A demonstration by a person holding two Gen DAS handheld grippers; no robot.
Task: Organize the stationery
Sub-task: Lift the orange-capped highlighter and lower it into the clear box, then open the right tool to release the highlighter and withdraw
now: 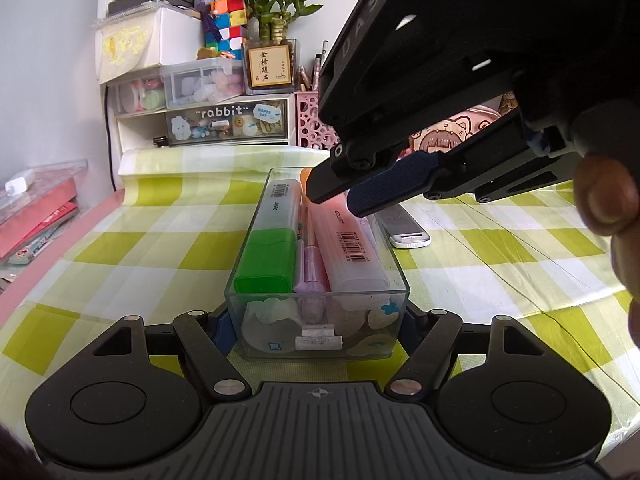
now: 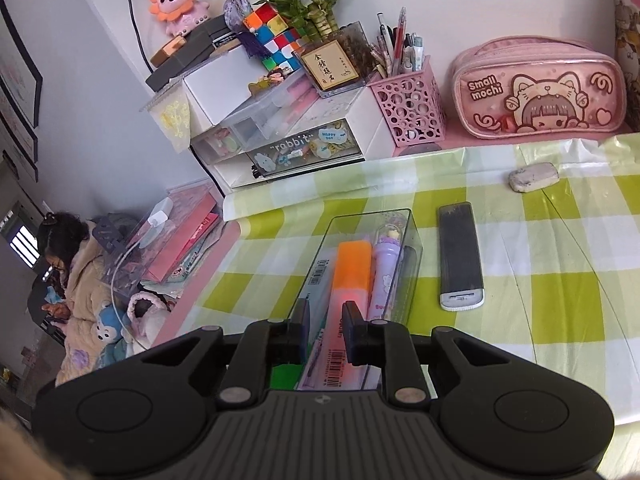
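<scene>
Two tools work on one clear tray at centre frame on the checked bench. Left tool clamps the tray's near end, probably to steady it. Right tool, jaws narrow, grips the orange highlighter lying in the tray beside a green highlighter and purple pen; likely seating it. Still loose on the bench at right: black case, eraser.
</scene>
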